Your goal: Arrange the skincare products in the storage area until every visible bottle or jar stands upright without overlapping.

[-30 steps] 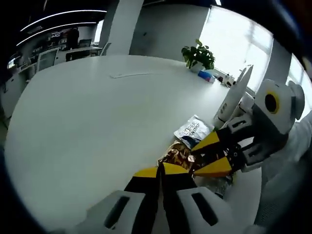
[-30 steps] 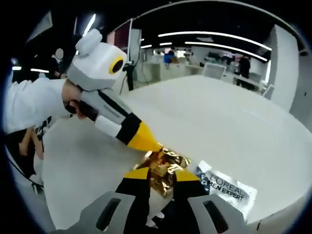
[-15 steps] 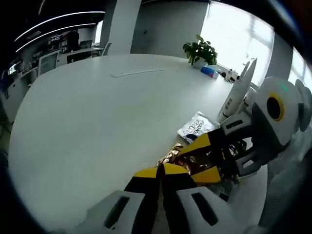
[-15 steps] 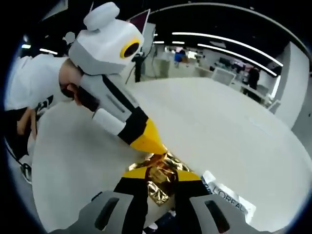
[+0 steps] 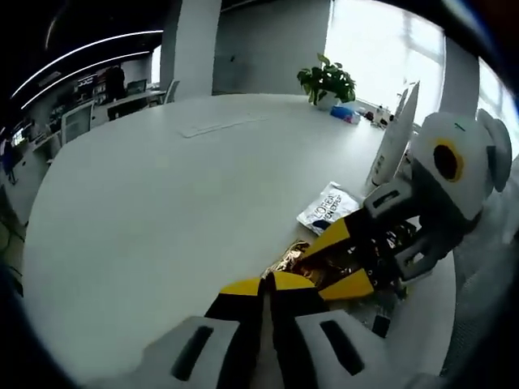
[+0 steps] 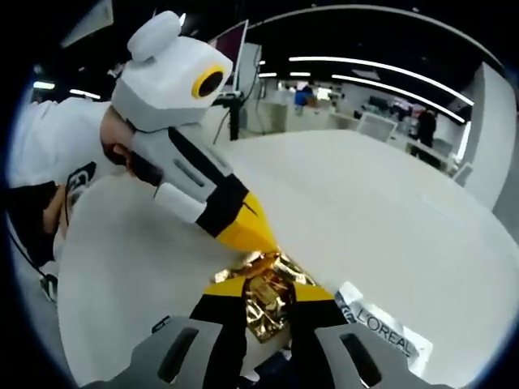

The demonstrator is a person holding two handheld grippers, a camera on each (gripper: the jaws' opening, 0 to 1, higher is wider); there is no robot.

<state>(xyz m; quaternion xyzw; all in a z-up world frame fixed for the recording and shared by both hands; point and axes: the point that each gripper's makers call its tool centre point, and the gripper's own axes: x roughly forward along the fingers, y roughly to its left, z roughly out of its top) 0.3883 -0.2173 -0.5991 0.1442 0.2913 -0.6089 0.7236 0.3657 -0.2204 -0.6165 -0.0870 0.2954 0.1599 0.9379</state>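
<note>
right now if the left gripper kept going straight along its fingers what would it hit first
The left gripper has its fingers shut, tips at the edge of the gold foil packet. Straight on looks like bare white table, with the foil just beside the line. Depth is unclear, so it may brush the foil first.

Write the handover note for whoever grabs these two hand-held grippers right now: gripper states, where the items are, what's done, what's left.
Left hand-held gripper: jaws pressed together at the edge of the gold foil packet; whether they pinch the foil can't be told.
Right hand-held gripper: shut on the gold foil packet, low over the white table.
The white L'Oreal sachet lies flat on the table just beside the foil packet.
A potted plant stands at the table's far edge.
Done: nothing stands upright yet.
Left: both packets remain to be placed; I can't make out any bottle or jar.
</note>
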